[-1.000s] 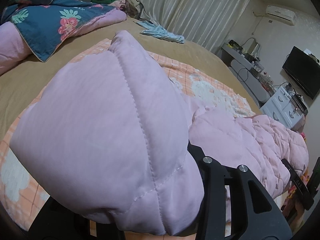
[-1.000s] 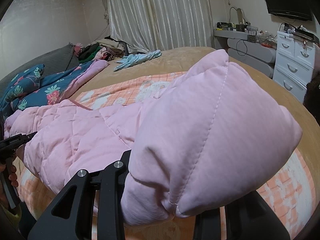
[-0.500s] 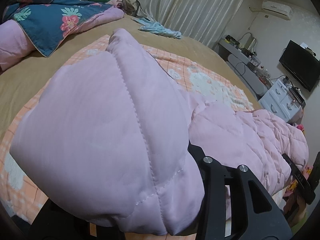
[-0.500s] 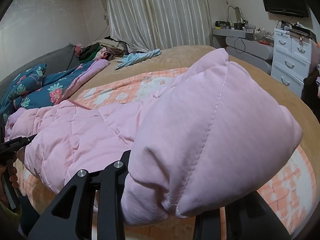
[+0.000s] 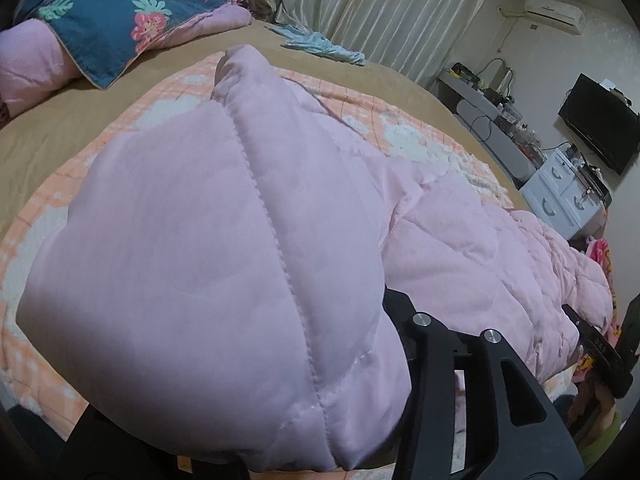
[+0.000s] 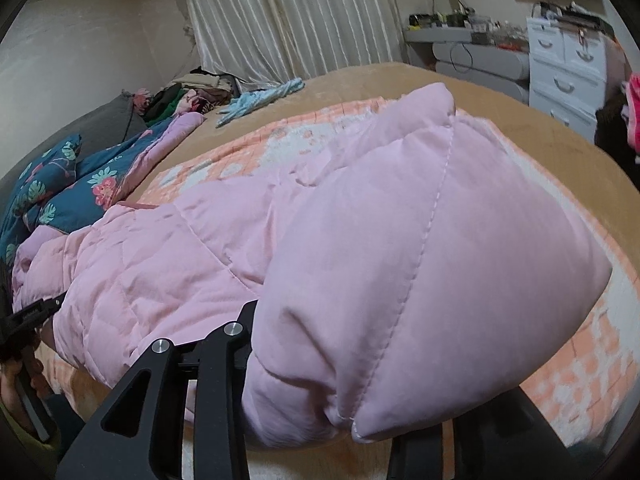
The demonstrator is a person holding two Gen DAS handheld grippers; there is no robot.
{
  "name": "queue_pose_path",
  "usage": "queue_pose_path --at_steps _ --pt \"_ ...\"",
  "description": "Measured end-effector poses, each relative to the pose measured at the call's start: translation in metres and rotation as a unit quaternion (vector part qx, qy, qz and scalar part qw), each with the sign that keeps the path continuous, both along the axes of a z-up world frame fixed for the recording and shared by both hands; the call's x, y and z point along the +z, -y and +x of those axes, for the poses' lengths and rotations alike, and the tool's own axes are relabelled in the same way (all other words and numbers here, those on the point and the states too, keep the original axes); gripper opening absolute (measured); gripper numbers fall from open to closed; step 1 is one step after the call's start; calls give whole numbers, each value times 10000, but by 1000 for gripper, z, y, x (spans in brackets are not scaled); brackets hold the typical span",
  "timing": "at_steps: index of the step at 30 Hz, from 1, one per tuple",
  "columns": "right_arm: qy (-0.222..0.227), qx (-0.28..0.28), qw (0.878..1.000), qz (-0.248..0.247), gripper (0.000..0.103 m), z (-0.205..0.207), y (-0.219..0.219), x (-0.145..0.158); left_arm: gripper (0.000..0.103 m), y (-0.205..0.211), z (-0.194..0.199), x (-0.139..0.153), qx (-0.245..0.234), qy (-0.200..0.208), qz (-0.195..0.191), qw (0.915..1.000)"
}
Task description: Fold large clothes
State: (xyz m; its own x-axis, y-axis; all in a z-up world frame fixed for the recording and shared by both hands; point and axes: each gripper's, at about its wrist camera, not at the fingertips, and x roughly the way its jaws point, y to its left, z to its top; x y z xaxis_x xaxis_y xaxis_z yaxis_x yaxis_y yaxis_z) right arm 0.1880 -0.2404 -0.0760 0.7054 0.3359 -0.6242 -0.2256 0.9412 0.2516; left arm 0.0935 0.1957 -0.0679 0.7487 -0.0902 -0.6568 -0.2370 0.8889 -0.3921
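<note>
Bedroom, tan bed [image 5: 72, 136]; both grippers [image 5: 280, 432] [image 6: 320, 412] clamp a pink coat's [image 5: 208, 264] corners; since a second ago they've carried it forward over the orange mat [image 6: 592, 352]; fold underway.

both wrist views sit low over the bed [image 5: 60, 136] — facing the curtains [image 6: 280, 20], sharing them.

You hold a pink quilted jacket [image 5: 224, 248], smooth matt cloth, stitched seams; gripper [image 5: 256, 432] arms matt black plastic, shiny metal bolts.
</note>
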Motion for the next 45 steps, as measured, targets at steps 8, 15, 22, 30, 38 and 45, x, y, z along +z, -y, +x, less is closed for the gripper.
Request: queue_pose_path --at_steps 8,15,22,30,38,45 --pt "-283 -152 9991 287 42 7 8 -20 44 -3 -3 -12 51 46 -102 9999" --pt "-576 -304 9962 576 63 16 19 -31 48 -5 -7 -17 23 50 -191 9998" --pt "-835 -453 9927 749 82 15 30 -37 58 -9 -12 -21 43 -13 -358 9993" --pt "-864 -571 9935 471 91 -10 39 -20 80 -11 -31 -11 11 -235 -237 9994" --pt "-132 -526 9983 -225 99 -57 36 22 94 -6 -58 14 -7 -323 140 9994" --pt "512 -243 9971 -514 99 -96 31 62 94 5 -79 50 -107 57 431 9990"
